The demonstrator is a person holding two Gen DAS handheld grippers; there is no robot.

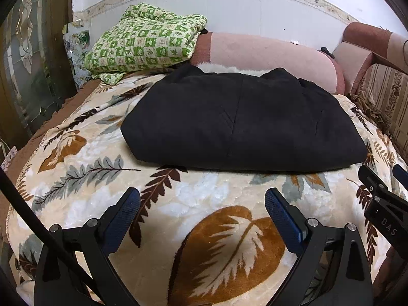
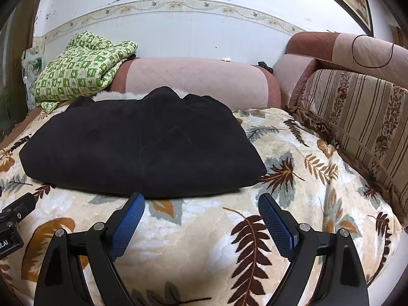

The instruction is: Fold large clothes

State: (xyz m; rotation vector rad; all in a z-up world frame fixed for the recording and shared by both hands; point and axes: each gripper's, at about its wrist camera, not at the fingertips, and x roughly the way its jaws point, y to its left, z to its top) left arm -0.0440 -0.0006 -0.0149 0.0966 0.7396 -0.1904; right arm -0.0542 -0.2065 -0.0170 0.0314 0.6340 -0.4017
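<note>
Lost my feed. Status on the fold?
Left gripper and right gripper open, empty. Black garment folded flat on leaf blanket. Nothing in the way.

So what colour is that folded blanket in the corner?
Green and cream checks on the folded blanket, clearest in the left wrist view.

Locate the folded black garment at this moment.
The folded black fleece garment lies centred on the leaf-patterned plush blanket in both wrist views, just ahead of both open hand-held grippers, with the green checked quilt behind it to the left.
</note>
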